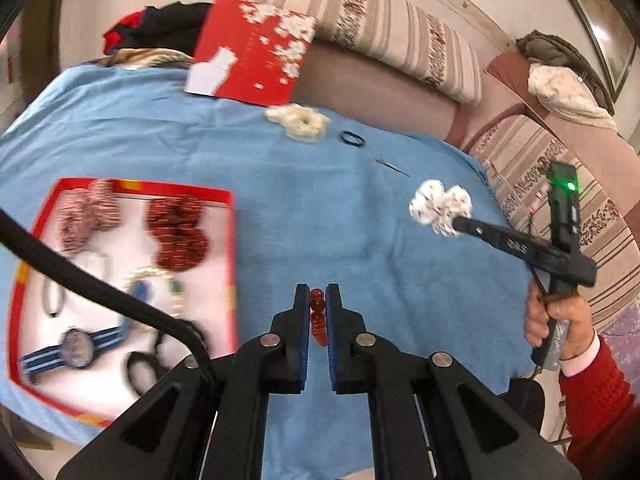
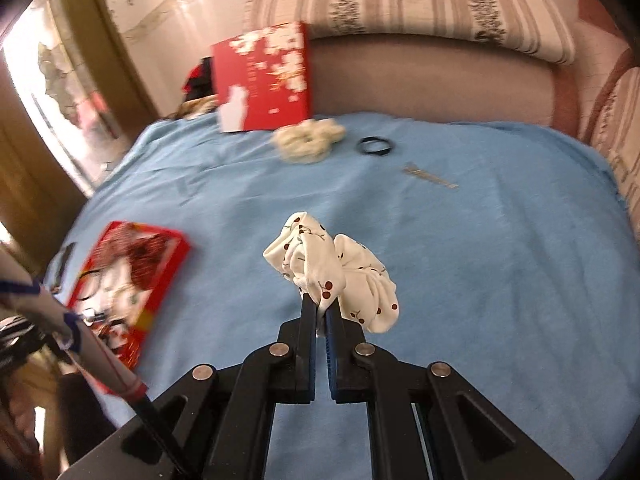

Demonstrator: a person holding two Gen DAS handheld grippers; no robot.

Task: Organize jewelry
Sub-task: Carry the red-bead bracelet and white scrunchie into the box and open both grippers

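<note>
Blue cloth [image 2: 460,264] on table, striped sofa [image 2: 400,4] behind, perhaps peeling wall

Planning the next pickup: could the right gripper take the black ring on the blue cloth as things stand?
Probably not yet: the right gripper is shut on the cherry scrunchie. The black ring itself lies uncovered.

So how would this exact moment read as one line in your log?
left fingers: shut on red bead bracelet | right fingers: shut on cherry-print scrunchie | red tray: part filled
</note>
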